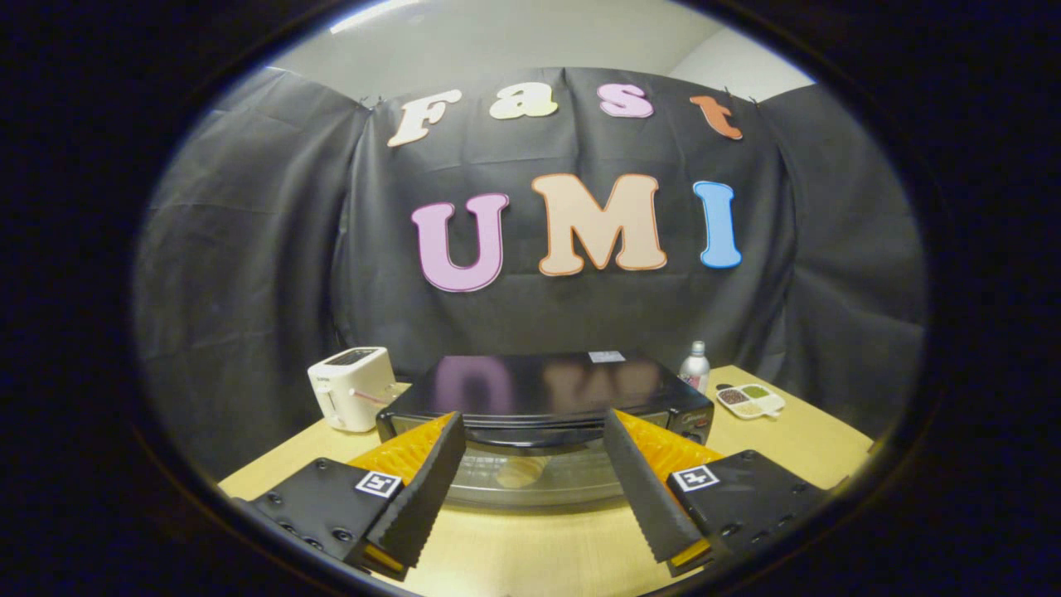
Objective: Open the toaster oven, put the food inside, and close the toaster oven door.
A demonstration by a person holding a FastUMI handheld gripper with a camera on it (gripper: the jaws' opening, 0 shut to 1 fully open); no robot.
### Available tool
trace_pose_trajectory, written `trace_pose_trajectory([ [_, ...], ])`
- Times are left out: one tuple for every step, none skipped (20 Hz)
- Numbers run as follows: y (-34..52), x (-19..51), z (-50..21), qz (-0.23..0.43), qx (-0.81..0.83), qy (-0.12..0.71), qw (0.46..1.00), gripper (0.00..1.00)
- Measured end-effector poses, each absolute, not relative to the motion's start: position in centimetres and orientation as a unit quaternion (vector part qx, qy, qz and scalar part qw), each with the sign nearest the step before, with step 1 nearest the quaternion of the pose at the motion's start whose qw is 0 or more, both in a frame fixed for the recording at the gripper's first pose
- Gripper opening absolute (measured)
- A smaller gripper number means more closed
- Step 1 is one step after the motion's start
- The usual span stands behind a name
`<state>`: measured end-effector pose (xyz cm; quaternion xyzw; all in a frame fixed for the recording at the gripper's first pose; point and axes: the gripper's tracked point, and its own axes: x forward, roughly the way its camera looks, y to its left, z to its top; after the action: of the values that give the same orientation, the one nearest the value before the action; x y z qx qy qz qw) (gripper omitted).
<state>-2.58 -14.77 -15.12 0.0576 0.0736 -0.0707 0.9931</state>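
A white pop-up toaster (351,387) is standing on the light wooden table (796,444), near the back edge, with a thin pinkish cord trailing from its side. Well apart from it, a small silver bottle (695,366) is standing upright close to the black cloth wall (249,249). Just beside the bottle, a white divided dish (750,401) is sitting flat, its compartments holding brown, green and pale contents.

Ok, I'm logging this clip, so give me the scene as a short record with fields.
appliance: black toaster oven on wooden table
door: glass door appears closed; a pale round item shows behind it
hand-held gripper: open, fingers either side of the door front, not touching
left of oven: white pop-up toaster
right of oven: silver bottle, white divided dish
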Motion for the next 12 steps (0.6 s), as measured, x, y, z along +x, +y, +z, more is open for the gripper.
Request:
trace_pose_trajectory([
  [-14.7,-2.9,-14.3,-0.074,0.053,0.073,0.993,1.00],
  [-14.6,-3.2,-13.8,-0.077,0.049,0.074,0.993,1.00],
  [-14.5,-3.5,-13.2,-0.080,0.046,0.075,0.993,1.00],
  [-14.2,-3.8,-12.7,-0.082,0.044,0.077,0.993,1.00],
  [-14.1,-3.9,-12.1,-0.087,0.043,0.079,0.992,1.00],
  [-13.8,-4.2,-11.6,-0.088,0.043,0.080,0.992,1.00],
  [-13.4,-4.3,-10.9,-0.086,0.045,0.079,0.992,1.00],
  [-13.0,-4.5,-10.2,-0.085,0.047,0.076,0.992,1.00],
  [-12.5,-4.7,-9.3,-0.081,0.048,0.071,0.993,1.00],
  [-12.2,-4.8,-8.6,-0.079,0.050,0.067,0.993,1.00],
  [-11.9,-5.0,-8.0,-0.078,0.054,0.064,0.993,1.00],
  [-11.5,-5.0,-7.6,-0.074,0.057,0.059,0.994,1.00],
])
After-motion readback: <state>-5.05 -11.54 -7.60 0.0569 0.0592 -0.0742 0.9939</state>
